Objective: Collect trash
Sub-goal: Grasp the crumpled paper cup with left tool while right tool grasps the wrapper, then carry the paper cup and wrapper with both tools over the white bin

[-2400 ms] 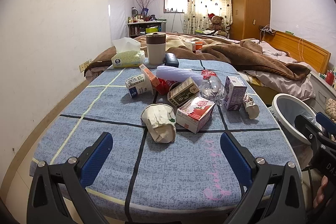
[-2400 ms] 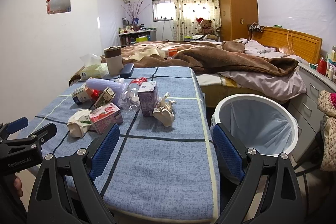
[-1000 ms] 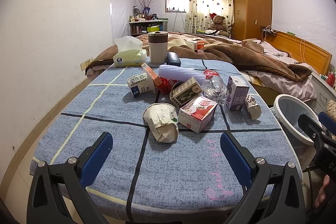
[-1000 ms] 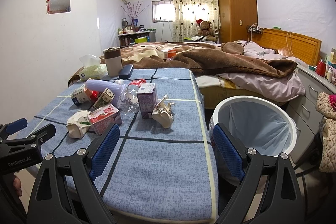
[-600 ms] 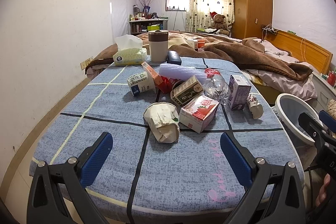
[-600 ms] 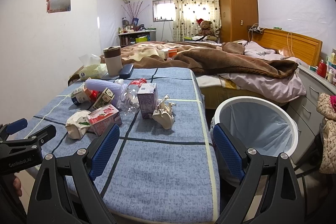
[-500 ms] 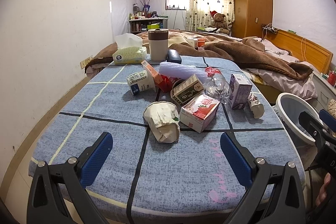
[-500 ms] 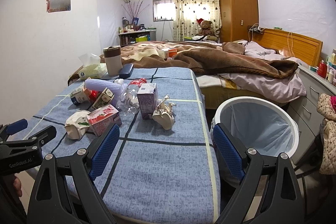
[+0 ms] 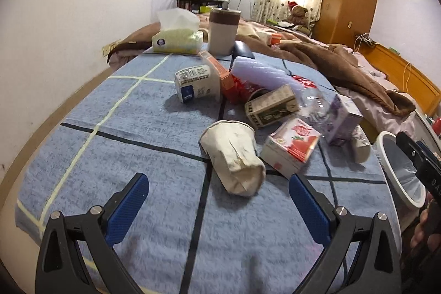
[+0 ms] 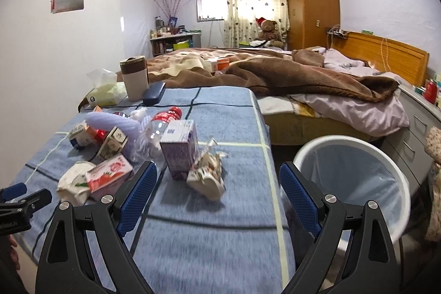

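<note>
Trash lies in a heap on the blue checked table (image 9: 154, 211). A crushed white paper cup (image 9: 233, 156) lies nearest my left gripper (image 9: 217, 189), which is open and empty just short of it. A pink strawberry carton (image 9: 289, 146), a brown carton (image 9: 271, 105), a clear bottle (image 9: 314, 101) and a purple carton (image 9: 344, 119) lie behind. My right gripper (image 10: 217, 178) is open and empty, close to a crumpled wrapper (image 10: 206, 172) beside the purple carton (image 10: 180, 146). A white bin (image 10: 355, 183) stands right of the table.
A tissue box (image 9: 176, 39), a brown-lidded mug (image 9: 223, 30) and a dark case (image 9: 242, 51) stand at the table's far end. A bed with a brown blanket (image 10: 289, 76) lies beyond. A grey drawer unit (image 10: 413, 128) is at the right.
Both grippers have moved forward and down toward the trash. The left one has neared the paper cup, the right one the crumpled wrapper. Nothing on the table has moved.
</note>
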Demonstrator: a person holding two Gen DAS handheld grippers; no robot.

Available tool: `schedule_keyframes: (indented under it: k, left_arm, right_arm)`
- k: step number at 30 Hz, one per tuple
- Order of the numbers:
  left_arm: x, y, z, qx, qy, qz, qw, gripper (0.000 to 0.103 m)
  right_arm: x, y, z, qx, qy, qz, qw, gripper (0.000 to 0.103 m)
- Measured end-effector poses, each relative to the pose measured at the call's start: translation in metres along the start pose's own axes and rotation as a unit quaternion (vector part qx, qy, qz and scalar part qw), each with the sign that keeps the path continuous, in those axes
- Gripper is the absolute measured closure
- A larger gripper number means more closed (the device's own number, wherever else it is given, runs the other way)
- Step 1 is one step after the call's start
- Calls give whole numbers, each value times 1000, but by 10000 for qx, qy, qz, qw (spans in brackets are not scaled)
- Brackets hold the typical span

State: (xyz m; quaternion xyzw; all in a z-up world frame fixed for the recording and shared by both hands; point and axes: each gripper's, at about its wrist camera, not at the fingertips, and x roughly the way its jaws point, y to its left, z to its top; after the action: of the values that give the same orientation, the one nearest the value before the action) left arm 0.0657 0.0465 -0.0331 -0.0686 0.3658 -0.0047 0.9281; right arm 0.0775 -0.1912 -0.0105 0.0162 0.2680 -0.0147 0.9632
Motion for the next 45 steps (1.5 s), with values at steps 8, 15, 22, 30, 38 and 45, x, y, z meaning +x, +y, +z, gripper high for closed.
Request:
schedule_keyframes:
  k: [8,15,22,30,38,45]
  left_arm:
    - [39,-1,10,-173,433,-173,9988,5]
    - [59,-3,13,-119,663,-12,9977,5]
    - [67,-1,15,-205,769,-56,9968,9]
    - [70,0,21,-207,791,-220,9964,33]
    - [65,-2,23,-158,700,-327,9969,56]
    - [48,2,25,-152,392,-330,9986,64]
  right_arm:
    - [30,9,-4,-129,401,183,9989,20]
    - [54,4,-3,-39,848,186,9962,31]
    - [60,10,-4,-121,1113,232,9934,43]
    - [66,7,-3,-4,1258,276,9917,58]
    - [59,2,-2,182,1093,300,9934,61]
    - [46,0,1,259,881,383,9950,61]
